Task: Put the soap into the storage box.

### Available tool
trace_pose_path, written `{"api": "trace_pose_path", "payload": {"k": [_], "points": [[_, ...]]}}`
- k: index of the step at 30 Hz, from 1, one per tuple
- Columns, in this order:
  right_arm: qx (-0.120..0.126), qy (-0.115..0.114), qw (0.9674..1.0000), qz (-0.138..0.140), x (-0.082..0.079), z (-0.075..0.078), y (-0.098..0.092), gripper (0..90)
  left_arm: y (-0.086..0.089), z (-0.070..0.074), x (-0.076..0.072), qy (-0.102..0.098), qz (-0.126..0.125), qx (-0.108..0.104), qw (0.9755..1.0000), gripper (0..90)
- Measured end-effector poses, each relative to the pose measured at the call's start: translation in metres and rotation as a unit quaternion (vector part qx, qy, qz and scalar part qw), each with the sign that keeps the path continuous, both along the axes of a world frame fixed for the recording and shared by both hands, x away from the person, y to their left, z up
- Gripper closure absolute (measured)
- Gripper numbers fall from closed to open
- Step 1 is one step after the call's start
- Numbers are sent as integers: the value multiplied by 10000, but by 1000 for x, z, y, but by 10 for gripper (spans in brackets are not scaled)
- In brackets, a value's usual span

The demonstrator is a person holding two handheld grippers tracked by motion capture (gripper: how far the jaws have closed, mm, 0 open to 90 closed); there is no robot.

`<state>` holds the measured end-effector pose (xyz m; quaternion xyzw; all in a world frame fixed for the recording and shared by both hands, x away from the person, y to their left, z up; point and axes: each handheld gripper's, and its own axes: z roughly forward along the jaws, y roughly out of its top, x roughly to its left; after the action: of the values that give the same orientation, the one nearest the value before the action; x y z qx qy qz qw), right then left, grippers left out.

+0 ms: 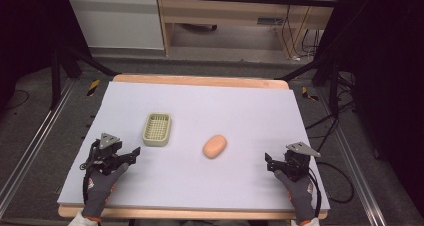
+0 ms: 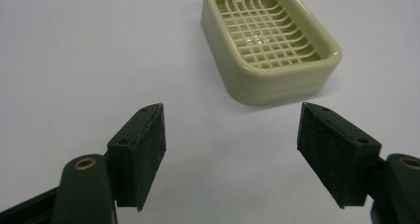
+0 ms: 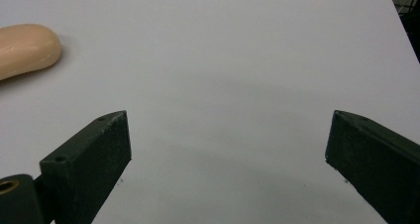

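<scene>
I see soap [image 1: 215, 146] mid-table, long axis diagonal, nearer right gripper [image 1: 272, 164]; dish [image 1: 157, 129] just beyond left gripper [image 1: 134, 155]. Both jaws spread, empty.

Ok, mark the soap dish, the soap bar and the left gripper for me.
soap dish [image 2: 265, 33]: left gripper view, on its slotted grid floor.
soap bar [image 1: 215, 146]: high view, middle of its top face.
left gripper [image 2: 230, 152]: left gripper view, midway between its open fingertips.

The soap dish [image 2: 270, 45] looks like glossy pale-green plastic; the soap [image 1: 215, 146] is smooth and matt; the table [image 1: 240, 111] cover is matt, its edge wood.
</scene>
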<state>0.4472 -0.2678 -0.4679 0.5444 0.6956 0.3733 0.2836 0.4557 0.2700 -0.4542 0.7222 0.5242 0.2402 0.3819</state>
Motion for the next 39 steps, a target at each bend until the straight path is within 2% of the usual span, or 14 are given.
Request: {"api": "trace_pose_path", "payload": {"k": [4,8,14,19,31,39], "points": [[-87,6,10000,-44,-2,0,2,67,-6,4,-3,-12,-90,34,10000,290],[-10,71,10000,51,-3,-1,3,106,-11,7,-4,-48,-156,46,9999,297],[22,-13,10000,23,-5,1,4,96,-15,13,-7,-73,-255,22,9996,300],[118,24,9999,-45,-6,2,1,95,-21,18,-8,-87,-328,-12,9994,299],[66,74,10000,9,-5,0,3,95,-38,27,-12,-138,-583,20,9982,296],[54,95,9999,4,-5,0,4,92,-56,29,-15,-148,-824,71,9965,296]]}}
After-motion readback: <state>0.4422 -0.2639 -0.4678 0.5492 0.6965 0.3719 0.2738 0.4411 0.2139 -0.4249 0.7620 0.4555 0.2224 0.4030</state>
